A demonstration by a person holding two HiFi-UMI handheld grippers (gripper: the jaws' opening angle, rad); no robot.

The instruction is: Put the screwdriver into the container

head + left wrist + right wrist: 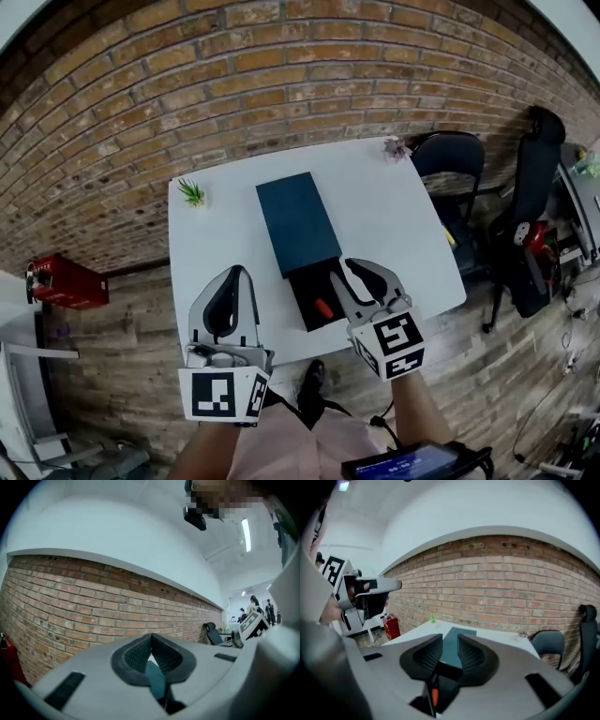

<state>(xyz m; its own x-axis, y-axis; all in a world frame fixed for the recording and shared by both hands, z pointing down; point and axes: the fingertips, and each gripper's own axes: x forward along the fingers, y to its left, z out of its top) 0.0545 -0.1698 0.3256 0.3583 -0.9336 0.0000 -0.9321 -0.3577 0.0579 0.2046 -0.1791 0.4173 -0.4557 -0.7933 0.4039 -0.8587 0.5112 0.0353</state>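
Note:
A dark teal container lies in the middle of the white table. Its black drawer is pulled out toward me. The screwdriver, with an orange handle, lies inside that drawer. My right gripper hovers just right of and above the drawer, jaws open and empty. In the right gripper view the screwdriver shows below the parted right gripper, with the container beyond. My left gripper stays over the table's near left part, shut on nothing; in its own view the left gripper has its tips touching.
A small green plant stands at the table's far left corner and a pinkish one at the far right corner. Black office chairs stand to the right. A brick wall runs behind. A red box is on the left floor.

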